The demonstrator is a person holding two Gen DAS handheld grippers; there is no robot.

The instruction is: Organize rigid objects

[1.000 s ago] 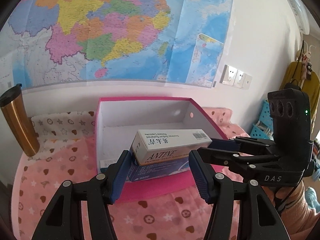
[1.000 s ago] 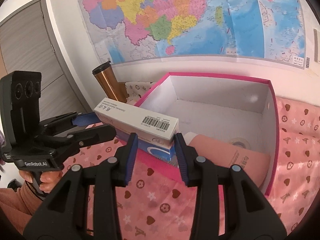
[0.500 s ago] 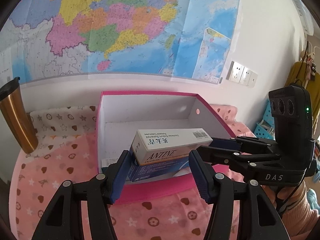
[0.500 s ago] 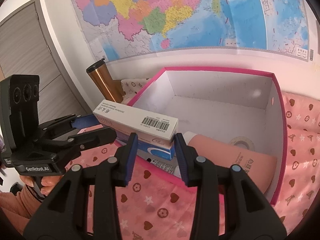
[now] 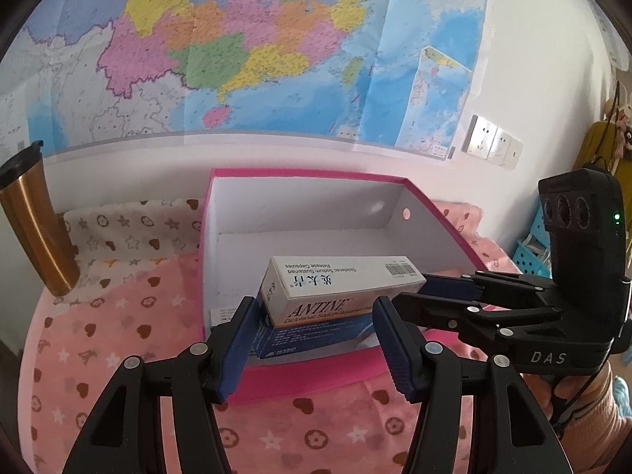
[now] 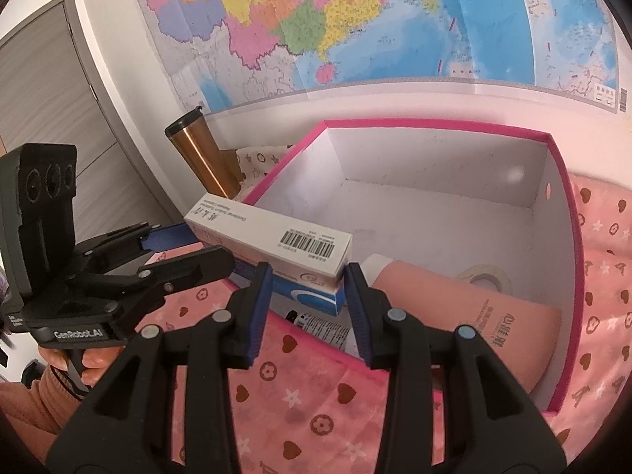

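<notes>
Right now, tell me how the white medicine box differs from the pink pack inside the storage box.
The white medicine box hangs above the near rim of the storage box, clamped between the left gripper and right gripper; the pink pack lies on the floor inside. The medicine box is a sharp-edged carton with a barcode; the pink pack looks rounded and soft. Both are long and lie roughly flat.

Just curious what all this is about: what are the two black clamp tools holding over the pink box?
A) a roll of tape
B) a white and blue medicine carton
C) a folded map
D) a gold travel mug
B: the medicine carton sits pinched between the right gripper at one end and the left gripper at the other, above the pink box.
</notes>
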